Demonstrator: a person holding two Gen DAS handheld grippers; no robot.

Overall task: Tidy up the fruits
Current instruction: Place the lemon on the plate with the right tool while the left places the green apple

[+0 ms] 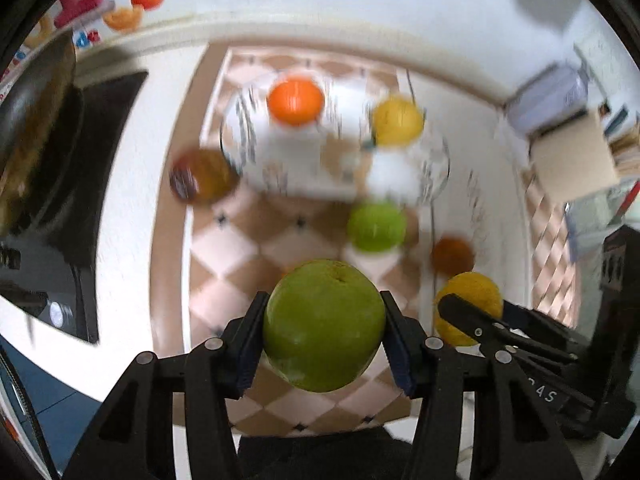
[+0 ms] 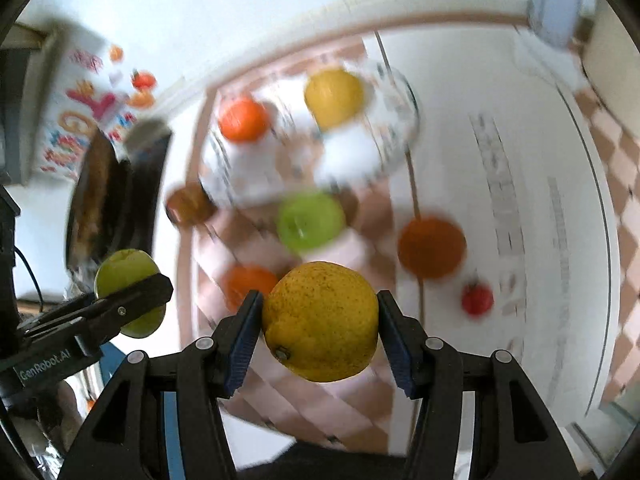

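Checkered worktop [image 1: 240,256] below, the left hand-held gripper [image 1: 323,326] clamps a green apple [image 1: 323,324] and the right hand-held gripper [image 2: 320,326] a yellow lemon [image 2: 320,320], both seemingly mid-carry toward the glass bowl [image 1: 434,164] at upper centre, needing lowering and release.

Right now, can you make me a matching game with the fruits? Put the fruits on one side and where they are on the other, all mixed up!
Fruits:
1. green apple
2. big yellow lemon
3. bright orange
4. little red fruit

Places:
A. lying alone on the table, off to the right
B. squeezed in the left gripper
C. in the glass bowl at the back
D. squeezed in the right gripper

Pairs: 1-B, 2-D, 3-C, 4-A
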